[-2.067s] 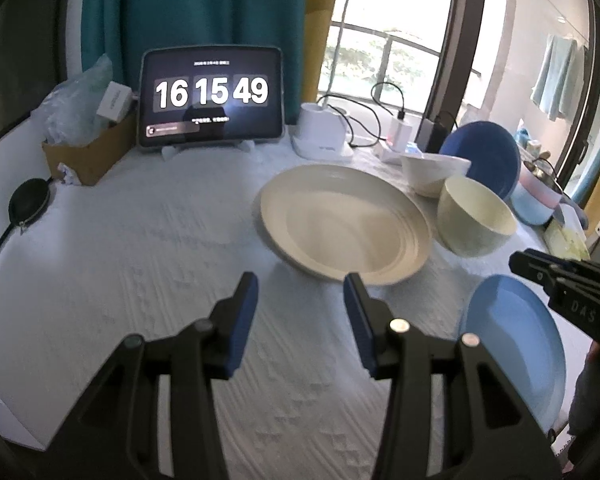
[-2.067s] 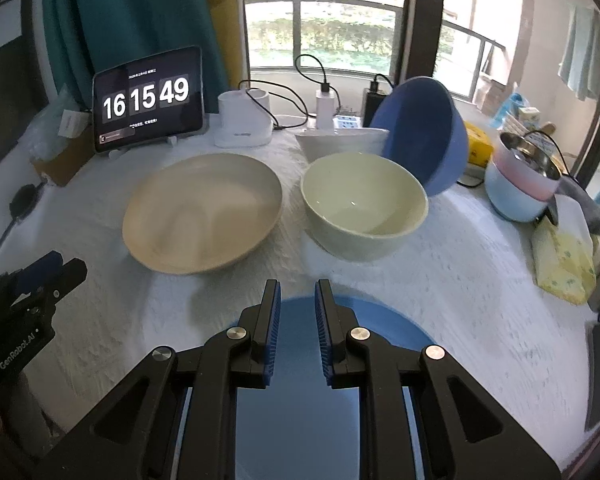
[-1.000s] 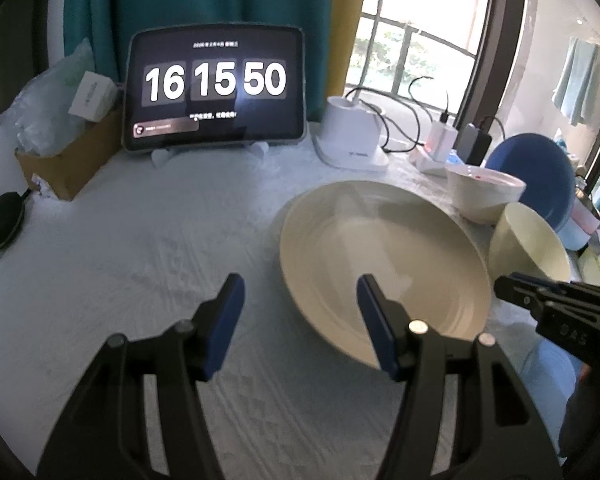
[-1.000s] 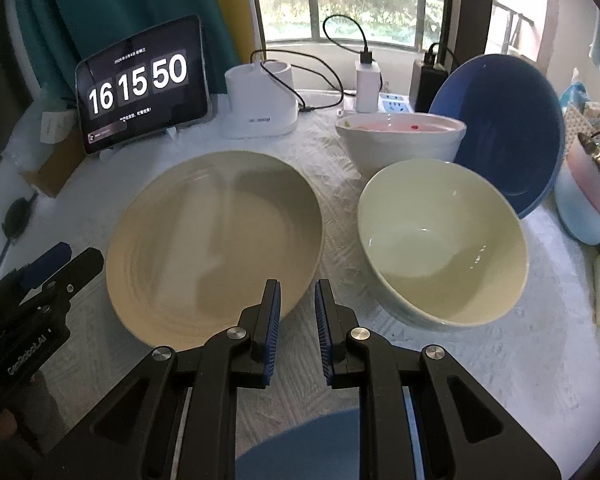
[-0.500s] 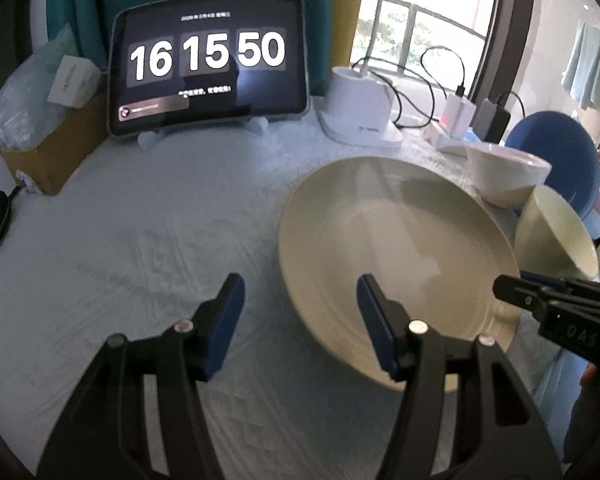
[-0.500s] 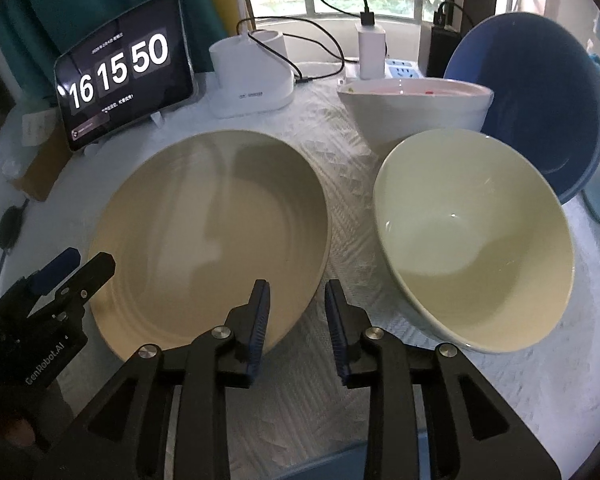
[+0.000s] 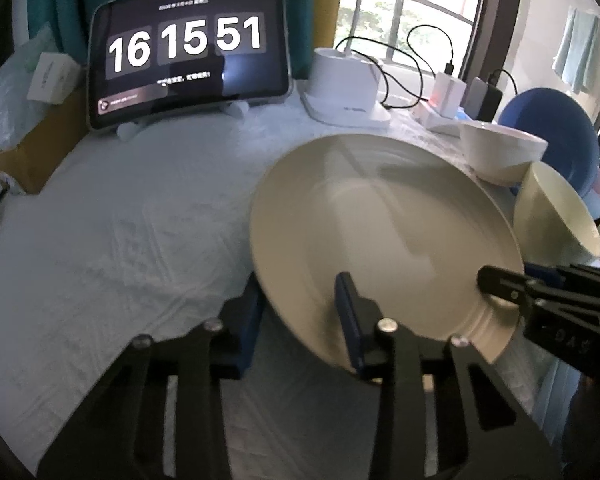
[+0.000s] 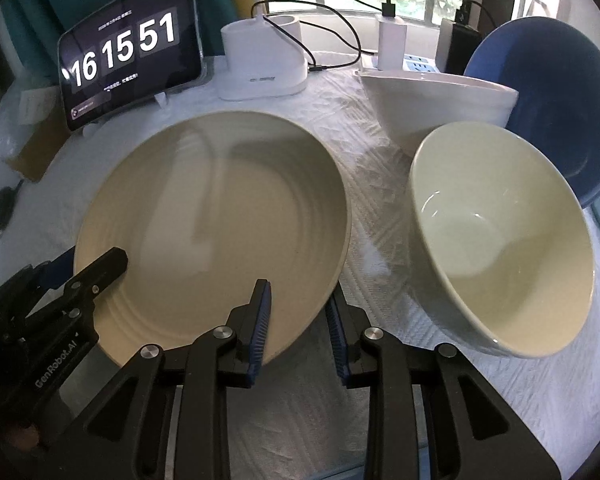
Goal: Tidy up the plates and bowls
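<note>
A large cream plate [image 7: 384, 232] lies on the white cloth; it also shows in the right wrist view [image 8: 212, 216]. My left gripper [image 7: 300, 312] is open and straddles the plate's near left rim, one finger under, one over. My right gripper [image 8: 296, 312] is open and straddles the plate's near right rim in the same way. A pale green bowl [image 8: 500, 240] sits tilted right of the plate, with a white bowl [image 8: 436, 96] and a blue bowl [image 8: 556, 112] behind it.
A tablet clock [image 7: 188, 52] stands at the back left, beside a cardboard box [image 7: 24, 152]. A white lamp base [image 8: 264, 60] with chargers and cables sits at the back. A blue plate edge [image 8: 340, 468] lies under my right gripper.
Both grippers moved forward over the plate's near rim. My right gripper opened wider; my left gripper narrowed a little around the rim. The clock went from 16:15:49 to 16:15:51.
</note>
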{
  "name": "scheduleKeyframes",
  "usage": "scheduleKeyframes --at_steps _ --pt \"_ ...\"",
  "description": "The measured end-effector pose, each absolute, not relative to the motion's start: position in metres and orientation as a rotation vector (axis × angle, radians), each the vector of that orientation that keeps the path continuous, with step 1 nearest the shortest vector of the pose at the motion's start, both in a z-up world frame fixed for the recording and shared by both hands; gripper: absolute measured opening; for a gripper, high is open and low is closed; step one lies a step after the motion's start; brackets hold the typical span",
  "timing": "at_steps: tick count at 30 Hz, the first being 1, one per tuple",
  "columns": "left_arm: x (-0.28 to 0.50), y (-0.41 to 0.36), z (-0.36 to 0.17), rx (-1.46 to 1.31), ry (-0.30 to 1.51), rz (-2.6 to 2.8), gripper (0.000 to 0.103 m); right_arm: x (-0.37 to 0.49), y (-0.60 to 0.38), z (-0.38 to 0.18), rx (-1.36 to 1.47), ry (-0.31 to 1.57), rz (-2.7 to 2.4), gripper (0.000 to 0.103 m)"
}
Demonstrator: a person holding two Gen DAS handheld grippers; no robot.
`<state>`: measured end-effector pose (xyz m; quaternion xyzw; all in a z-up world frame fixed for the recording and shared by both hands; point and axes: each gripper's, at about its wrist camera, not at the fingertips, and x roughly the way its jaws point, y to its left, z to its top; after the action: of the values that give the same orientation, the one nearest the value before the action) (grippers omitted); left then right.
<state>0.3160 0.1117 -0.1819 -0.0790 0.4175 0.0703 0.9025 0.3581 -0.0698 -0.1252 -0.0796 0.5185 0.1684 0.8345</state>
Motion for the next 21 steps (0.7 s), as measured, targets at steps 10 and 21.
scheduleKeyframes --at_steps 10,21 --pt "0.305 0.116 -0.177 -0.197 0.867 0.153 0.030 0.348 -0.070 -0.116 -0.174 1.076 0.357 0.026" --pt "0.283 0.116 -0.160 -0.209 0.827 0.154 0.030 0.326 -0.069 -0.098 -0.174 1.033 0.365 0.026"
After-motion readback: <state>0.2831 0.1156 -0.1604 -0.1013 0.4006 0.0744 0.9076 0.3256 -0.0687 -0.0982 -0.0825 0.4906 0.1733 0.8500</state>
